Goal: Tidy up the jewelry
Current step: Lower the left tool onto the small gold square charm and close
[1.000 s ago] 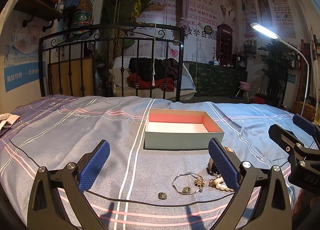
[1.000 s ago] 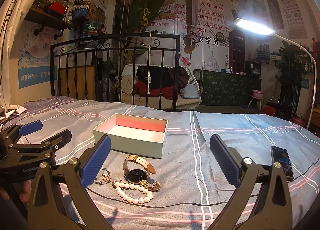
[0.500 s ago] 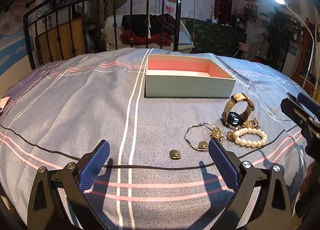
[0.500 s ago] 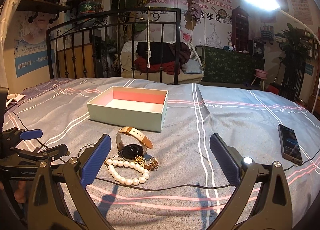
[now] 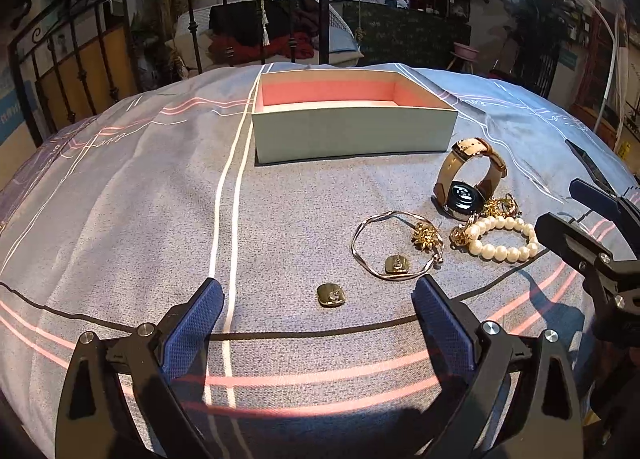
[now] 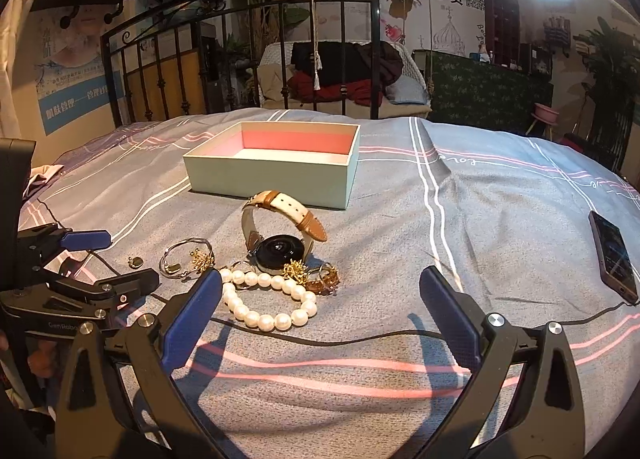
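Observation:
A mint box point(image 5: 352, 131) with a pink inside sits open on the bedspread. In front of it lie a tan-strapped watch point(image 5: 466, 183), a pearl bracelet point(image 5: 504, 247), a thin silver bangle point(image 5: 360, 235) and a gold flower piece point(image 5: 426, 235). My left gripper point(image 5: 316, 289) hangs low over the bed, its jaws wide and closing. A small square gold charm point(image 5: 331, 294) lies between its tips, untouched. My right gripper point(image 6: 320, 279) is open just before the pearl bracelet point(image 6: 264, 299) and watch point(image 6: 280, 235). Its left pad point(image 6: 196, 307) is beside the pearls.
A dark phone point(image 6: 612, 255) lies on the bedspread at the right. A black cable point(image 5: 280, 335) runs across the cover in front of both grippers. A black metal bed frame point(image 6: 280, 19) stands behind the box point(image 6: 272, 175).
Both grippers have sunk toward the bed and tipped downward. The jewelry and box now sit nearer and larger in both views, and the gold charm has come between the left fingertips.

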Available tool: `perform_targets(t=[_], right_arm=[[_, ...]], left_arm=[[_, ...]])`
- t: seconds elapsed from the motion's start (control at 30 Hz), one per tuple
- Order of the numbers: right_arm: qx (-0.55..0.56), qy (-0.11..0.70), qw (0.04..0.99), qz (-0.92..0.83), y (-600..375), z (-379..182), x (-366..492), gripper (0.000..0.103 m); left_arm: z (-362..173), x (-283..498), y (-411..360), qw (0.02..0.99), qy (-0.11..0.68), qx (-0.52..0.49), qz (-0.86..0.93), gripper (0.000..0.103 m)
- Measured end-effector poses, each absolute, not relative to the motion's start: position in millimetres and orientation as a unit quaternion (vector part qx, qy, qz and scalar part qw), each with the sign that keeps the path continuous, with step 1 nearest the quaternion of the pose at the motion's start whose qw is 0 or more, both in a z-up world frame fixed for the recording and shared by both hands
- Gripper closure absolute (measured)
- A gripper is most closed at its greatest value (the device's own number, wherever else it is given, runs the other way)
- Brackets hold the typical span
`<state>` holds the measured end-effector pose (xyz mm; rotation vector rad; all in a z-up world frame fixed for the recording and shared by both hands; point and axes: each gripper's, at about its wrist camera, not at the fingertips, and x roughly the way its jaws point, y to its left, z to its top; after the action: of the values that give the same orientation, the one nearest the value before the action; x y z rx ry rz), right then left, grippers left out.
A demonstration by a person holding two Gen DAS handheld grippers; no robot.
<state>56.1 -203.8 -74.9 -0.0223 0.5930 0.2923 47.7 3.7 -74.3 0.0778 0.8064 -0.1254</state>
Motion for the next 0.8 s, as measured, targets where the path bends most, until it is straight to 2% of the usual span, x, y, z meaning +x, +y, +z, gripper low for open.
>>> perform_targets(t=[0.2, 0.27, 0.33, 0.47, 0.73, 0.77, 0.8], right_arm=[[-0.018, 0.325, 0.93, 0.17, -184, -87, 63, 0.006], [-0.025, 0.339, 0.925, 0.171, -177, -90, 67, 0.01], [-0.022, 0.345, 0.921, 0.181, -174, -91, 69, 0.02], [-0.024, 0.349, 0.919, 0.183, -172, -91, 69, 0.022], [-0.027, 0.356, 0.916, 0.183, -173, -96, 64, 0.023], [-0.028, 0.356, 0.916, 0.183, -173, -96, 65, 0.023], [-0.029, 0.357, 0.915, 0.183, -173, -97, 65, 0.023]], left_arm=[[-78, 48, 5, 0.916, 0.392, 0.047, -0.071, 0.021], [-78, 50, 5, 0.915, 0.393, 0.047, -0.074, 0.024], [-78, 53, 8, 0.913, 0.398, 0.036, -0.076, 0.024], [-78, 55, 8, 0.914, 0.395, 0.039, -0.08, 0.026], [-76, 50, 1, 0.921, 0.375, 0.066, -0.087, 0.073], [-76, 50, 1, 0.921, 0.372, 0.068, -0.089, 0.077], [-76, 49, 0, 0.922, 0.37, 0.07, -0.089, 0.086]])
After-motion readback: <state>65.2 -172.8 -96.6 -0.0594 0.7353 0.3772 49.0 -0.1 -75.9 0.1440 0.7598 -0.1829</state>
